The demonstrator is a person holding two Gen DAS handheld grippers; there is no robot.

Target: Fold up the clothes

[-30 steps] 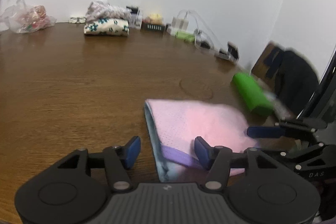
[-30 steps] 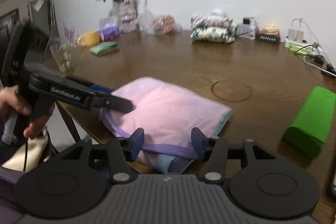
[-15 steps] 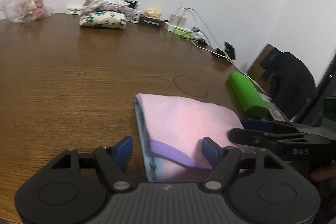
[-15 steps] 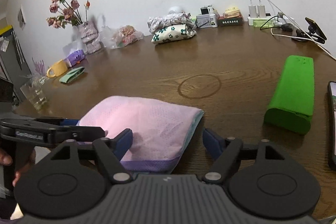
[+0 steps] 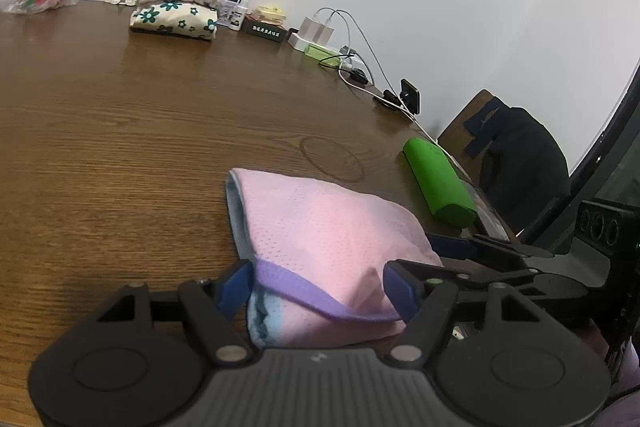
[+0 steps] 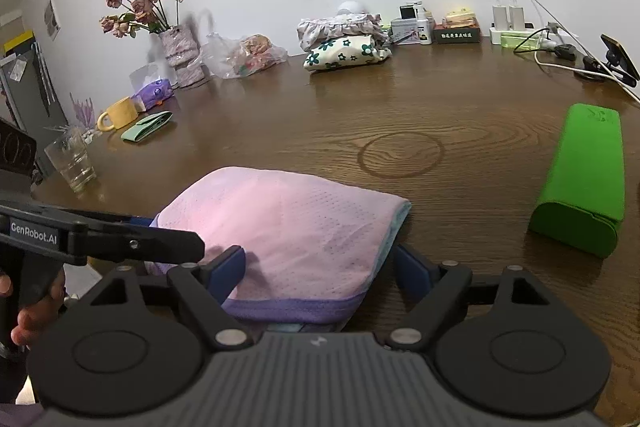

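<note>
While the folded pink garment [image 6: 288,227] sits low-centre of frame on the wooden table [image 6: 400,107], both grippers straddle it; left gripper [image 5: 318,285] spread; right gripper [image 6: 320,267] spreading wider, pads off.

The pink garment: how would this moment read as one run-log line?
pink garment: folded, on table | left gripper: open, astride its edge | right gripper: opening, astride garment
</note>
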